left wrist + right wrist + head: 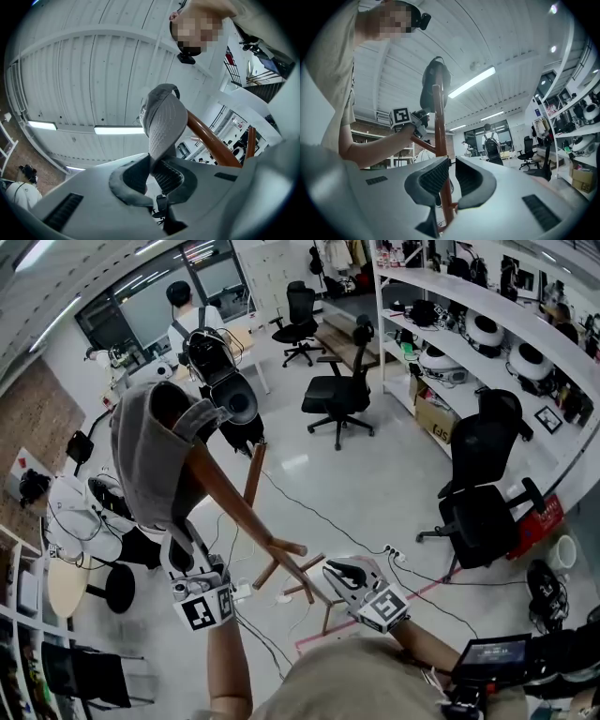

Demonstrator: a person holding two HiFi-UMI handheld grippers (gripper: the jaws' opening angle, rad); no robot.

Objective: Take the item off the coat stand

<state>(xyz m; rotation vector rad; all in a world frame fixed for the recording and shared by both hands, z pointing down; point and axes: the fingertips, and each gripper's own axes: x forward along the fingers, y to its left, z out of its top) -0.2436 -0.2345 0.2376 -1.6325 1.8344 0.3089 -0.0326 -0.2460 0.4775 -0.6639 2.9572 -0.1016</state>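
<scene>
You are partway through the job: the grip is made, the lift-off is not. The grey cap [150, 451] is still sitting over the top of the wooden coat stand [239, 502], at the left of the scene and above your hands, with its crown draped round the end of the pole.

Your left tool [180, 545] is clamping the cap's lower edge. In the left gripper view the jaws are pressing together on the brim [157, 154], with grey fabric pinched between the pads and the rest of the cap rising beyond them against the stand's brown pole. What is left, as I judge it, is raising the cap clear of the pole's tip and carrying it away.

You are holding your left forearm [228, 662] upright from the near edge, with the tool pointing up and tilting towards the cap. Your right tool [336, 574] is waiting lower, near the stand's side pegs, pointing roughly level. Its jaws are standing apart and gripping nothing; the pole is showing in the gap beyond them, and the pads are not pressing on it.
</scene>
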